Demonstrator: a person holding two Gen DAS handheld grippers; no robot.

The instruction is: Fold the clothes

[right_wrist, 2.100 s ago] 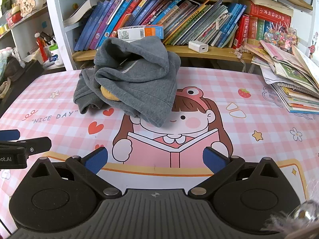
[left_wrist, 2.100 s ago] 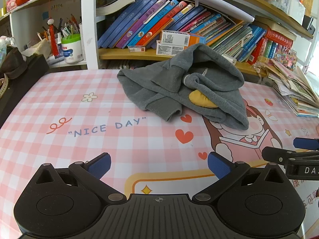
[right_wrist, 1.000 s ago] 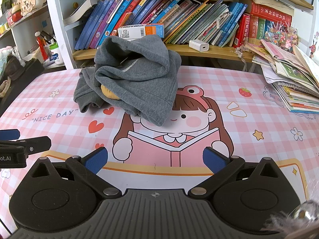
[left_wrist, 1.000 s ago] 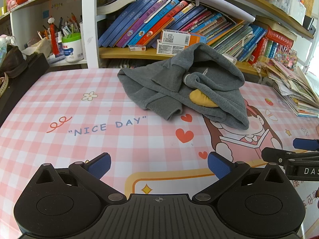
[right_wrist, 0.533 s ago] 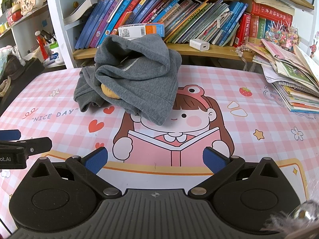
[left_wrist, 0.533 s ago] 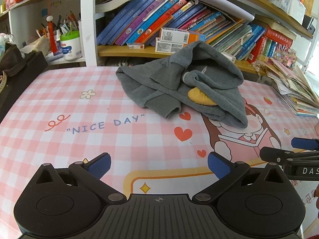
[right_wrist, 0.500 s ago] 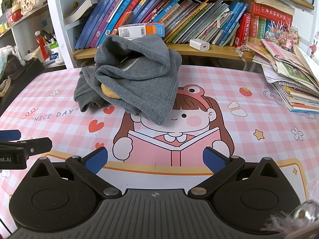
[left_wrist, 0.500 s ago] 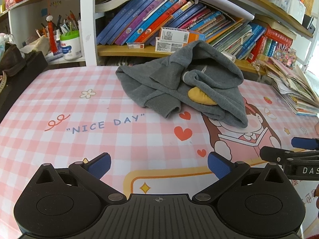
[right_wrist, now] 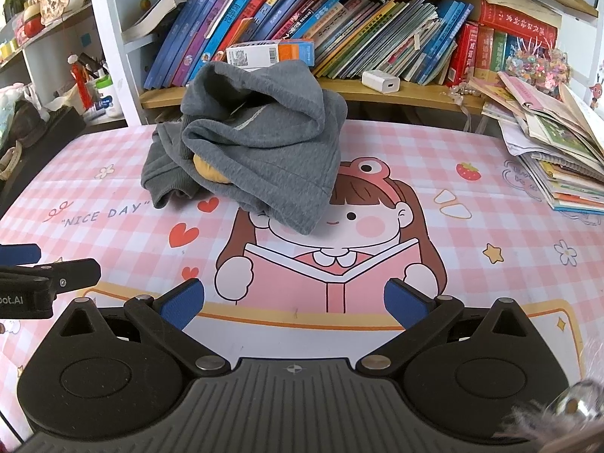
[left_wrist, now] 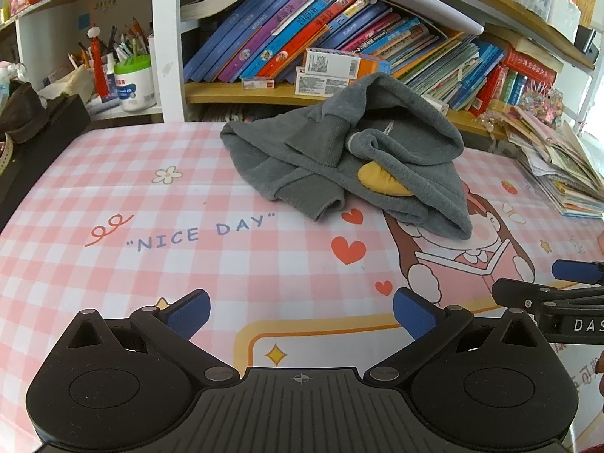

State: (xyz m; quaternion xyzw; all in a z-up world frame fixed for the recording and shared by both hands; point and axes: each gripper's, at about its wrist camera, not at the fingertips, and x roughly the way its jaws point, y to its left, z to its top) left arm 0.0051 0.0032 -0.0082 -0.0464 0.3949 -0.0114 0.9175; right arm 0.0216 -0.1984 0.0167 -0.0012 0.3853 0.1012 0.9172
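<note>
Left tongs (left_wrist: 300, 311): at 6 o'clock in the left wrist view, blue pads wide apart and holding nothing, over the pink checked counter (left_wrist: 113, 264).
Right tongs (right_wrist: 294, 300): at 6 o'clock in the right wrist view, pads likewise spread and empty, over the printed cartoon girl (right_wrist: 339, 249).
Change from earlier frames: both pairs of tongs sit a little nearer the garment than two seconds ago, which now looms slightly larger; their spread is the same and the heap has not shifted.
Grey hoodie (left_wrist: 339, 158): crumpled in a heap at 12 o'clock on the far part of the counter, well apart from both tongs; a yellow patch (left_wrist: 379, 181) shows among the folds.
Hoodie in right view (right_wrist: 260, 151): sits toward 11 o'clock, its lower edge lying over the top of the cartoon girl's head.
Left view only: the "NICE DAY" lettering (left_wrist: 204, 232) in full at 10 o'clock, a white tub of pens (left_wrist: 134, 81) on the shelf at 11 o'clock, and the right tongs' tip at 3 o'clock.
Right view only: a white charger block (right_wrist: 381, 81) on the shelf at 1 o'clock, and the left tongs' tip at 9 o'clock.
Both views: a row of leaning books (right_wrist: 339, 26) behind the hoodie, and a stack of magazines (right_wrist: 558, 151) at 2 o'clock.
</note>
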